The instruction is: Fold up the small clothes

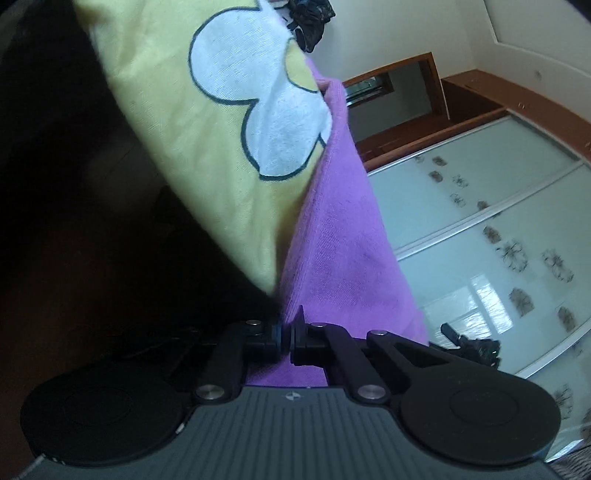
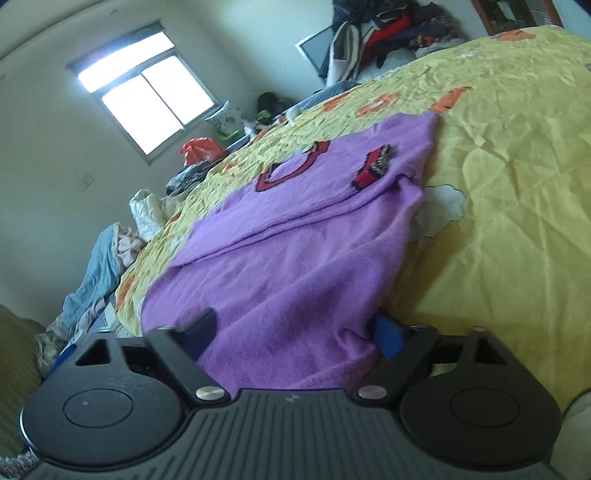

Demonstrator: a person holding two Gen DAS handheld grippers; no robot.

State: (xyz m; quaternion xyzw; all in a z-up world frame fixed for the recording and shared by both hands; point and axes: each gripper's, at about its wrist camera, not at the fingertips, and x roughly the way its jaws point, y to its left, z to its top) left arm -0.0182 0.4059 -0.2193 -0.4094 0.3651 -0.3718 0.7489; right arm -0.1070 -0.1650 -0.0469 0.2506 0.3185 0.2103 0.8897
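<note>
A small purple garment [image 2: 295, 240] lies spread on a yellow bed sheet [image 2: 498, 184]; it has a red ring collar [image 2: 291, 166] and a red patch [image 2: 371, 168]. Its near hem runs between the fingers of my right gripper [image 2: 295, 332], which stands open around the cloth. In the left wrist view the purple garment [image 1: 332, 240] stretches up and away from my left gripper [image 1: 284, 339], whose jaws are shut on its edge. Beside it is the yellow sheet [image 1: 184, 166] with a white outlined shape.
A heap of clothes [image 2: 388, 29] sits at the far end of the bed. An orange bag [image 2: 199, 149] and bluish cloth [image 2: 92, 280] lie off its left side, under a window [image 2: 147, 99]. Sliding wardrobe doors [image 1: 498, 240] fill the left wrist view's right.
</note>
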